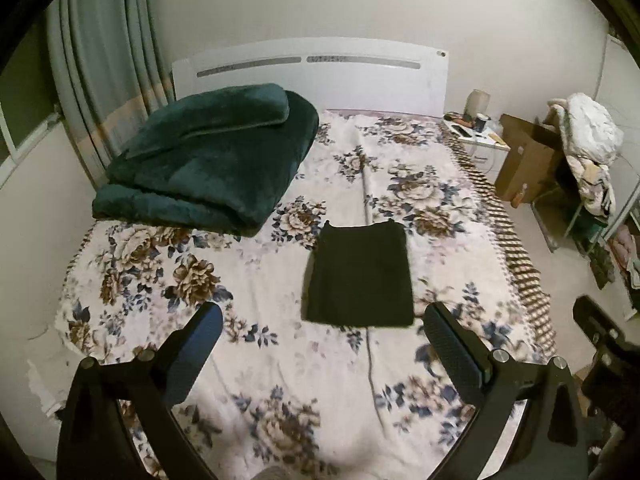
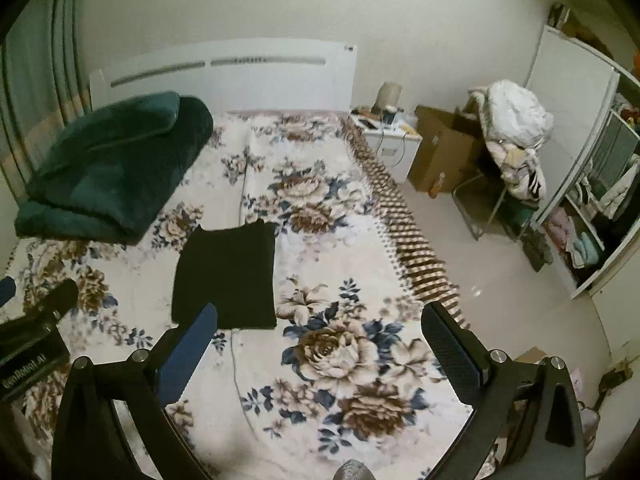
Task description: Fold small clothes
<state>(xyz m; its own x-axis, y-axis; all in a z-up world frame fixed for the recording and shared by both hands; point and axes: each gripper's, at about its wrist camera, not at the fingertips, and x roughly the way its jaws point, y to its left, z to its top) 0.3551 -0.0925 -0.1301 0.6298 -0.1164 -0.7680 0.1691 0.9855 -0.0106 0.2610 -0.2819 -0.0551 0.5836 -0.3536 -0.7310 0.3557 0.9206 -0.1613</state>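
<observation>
Fingers of left gripper (image 1: 322, 322) and right gripper (image 2: 320, 322) spreading wide, gripping nothing, hovering above bed (image 1: 240, 272). Black folded garment (image 1: 359, 274) lying flat mid-bed, near green blanket (image 1: 208, 156).

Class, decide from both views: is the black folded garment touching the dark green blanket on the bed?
Apart. In the left wrist view, a strip of floral bedspread shows between the black garment and the green blanket; the right wrist view shows the same gap.
</observation>
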